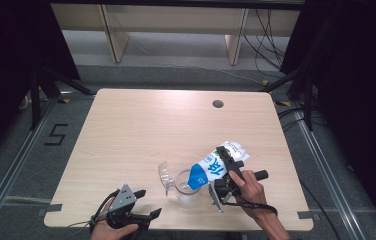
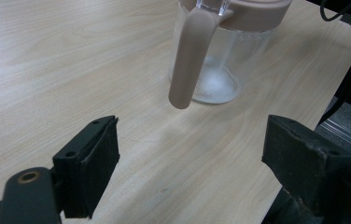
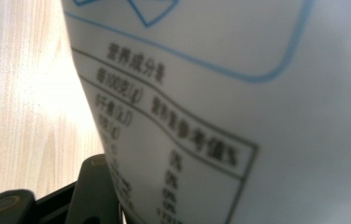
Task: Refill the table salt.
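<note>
Evidently a pour is in hand: the right gripper [image 1: 227, 170] clamps the blue-and-white carton [image 1: 215, 166], tilted so its spout end hangs over the clear pitcher [image 1: 185, 186] (lid flipped open) near the table's [image 1: 141, 130] front edge. The left gripper [image 1: 141, 204], jaws wide apart and holding nothing, rests just beside the pitcher, probably ready to steady it.

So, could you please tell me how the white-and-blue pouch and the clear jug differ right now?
The pouch is opaque, printed white and blue; the jug is clear, with a pinkish rim and handle. The pouch is held tilted in the right tongs, top over the jug's mouth; the jug stands upright on the table, ungripped.
</note>
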`<state>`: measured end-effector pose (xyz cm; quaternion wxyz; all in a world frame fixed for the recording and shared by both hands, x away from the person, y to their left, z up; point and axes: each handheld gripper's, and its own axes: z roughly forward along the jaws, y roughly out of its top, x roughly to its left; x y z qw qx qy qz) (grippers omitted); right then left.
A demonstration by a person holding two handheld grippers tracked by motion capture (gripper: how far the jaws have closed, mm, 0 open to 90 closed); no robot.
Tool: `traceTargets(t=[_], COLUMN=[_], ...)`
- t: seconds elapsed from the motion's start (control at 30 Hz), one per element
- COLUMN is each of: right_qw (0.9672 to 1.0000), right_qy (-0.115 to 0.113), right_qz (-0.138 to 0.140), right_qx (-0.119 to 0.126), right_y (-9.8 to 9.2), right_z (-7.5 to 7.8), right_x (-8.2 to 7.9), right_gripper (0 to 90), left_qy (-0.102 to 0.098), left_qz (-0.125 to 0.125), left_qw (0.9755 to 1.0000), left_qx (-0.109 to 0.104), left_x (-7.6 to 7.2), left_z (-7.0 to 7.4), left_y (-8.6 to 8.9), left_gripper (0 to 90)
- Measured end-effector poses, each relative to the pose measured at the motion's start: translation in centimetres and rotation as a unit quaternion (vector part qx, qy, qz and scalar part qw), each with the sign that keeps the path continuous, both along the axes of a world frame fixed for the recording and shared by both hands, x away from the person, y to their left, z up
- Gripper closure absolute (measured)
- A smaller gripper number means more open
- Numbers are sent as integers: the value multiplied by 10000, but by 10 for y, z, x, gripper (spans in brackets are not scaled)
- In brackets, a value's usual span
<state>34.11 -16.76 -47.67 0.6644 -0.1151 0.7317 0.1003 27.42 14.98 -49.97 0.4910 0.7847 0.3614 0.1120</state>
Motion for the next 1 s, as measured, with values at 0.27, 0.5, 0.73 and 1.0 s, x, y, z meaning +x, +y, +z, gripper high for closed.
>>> traceTargets(t=[0.27,0.5,0.73,1.0], right_qw=[9997,10000,9998,9999], right_qy=[63,-27,29,9], right_qz=[-162,-51,-159,-117], right_qx=[144,33,129,107], right_y=[-1,0,0,0], right_z=[-2,0,-2,-3], right_x=[-2,-2,-4,-3], right_gripper=[485,487,488,489], left_qy=[8,-4,7,-8], left_qz=[-6,15,-9,8], left_qw=[10000,10000,10000,10000], left_qx=[-43,-21,-40,-1], left_x=[0,0,0,0], left_z=[0,0,0,0], left_y=[0,0,0,0], left_gripper=[180,179,180,180])
